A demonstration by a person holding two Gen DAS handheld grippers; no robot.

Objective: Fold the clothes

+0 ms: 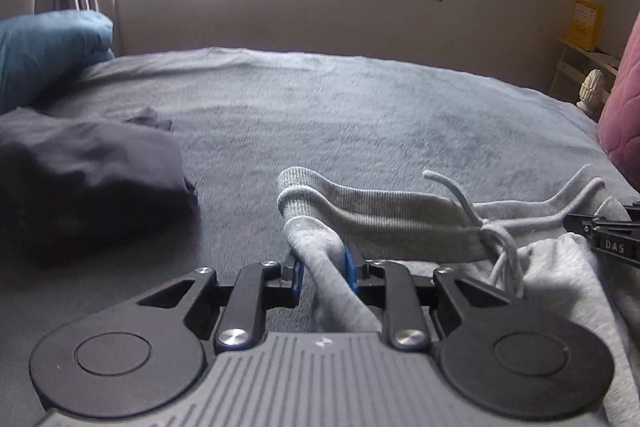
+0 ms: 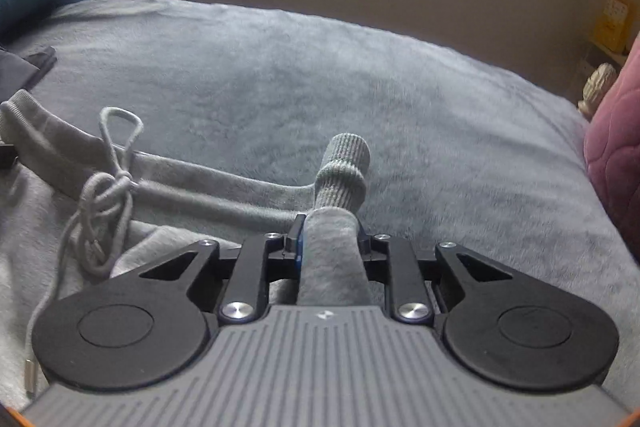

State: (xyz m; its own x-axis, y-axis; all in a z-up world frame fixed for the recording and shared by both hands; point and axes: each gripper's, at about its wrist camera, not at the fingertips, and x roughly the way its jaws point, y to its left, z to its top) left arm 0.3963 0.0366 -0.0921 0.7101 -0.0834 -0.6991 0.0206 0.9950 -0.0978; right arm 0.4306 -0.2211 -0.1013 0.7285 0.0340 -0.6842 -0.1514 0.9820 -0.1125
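Left wrist view: my left gripper [image 1: 322,269] has its jaws narrowly apart with one corner of the grey sweatpants [image 1: 552,275] bunched between the blue pads, low over the bed [image 1: 320,99]. The knotted drawstring [image 1: 494,231] dangles loose and could snag.

Right wrist view: my right gripper [image 2: 331,241] is pinching the other waistband corner, ribbed end poking past the tips. Neither grip looks tight, so the fabric could slip out if I pull sideways too hard.

Bed [image 1: 320,107] under grey fleece blanket; bearing grey sweatpants [image 1: 384,219], dark folded garment [image 1: 88,171], blue pillow [image 1: 48,51].
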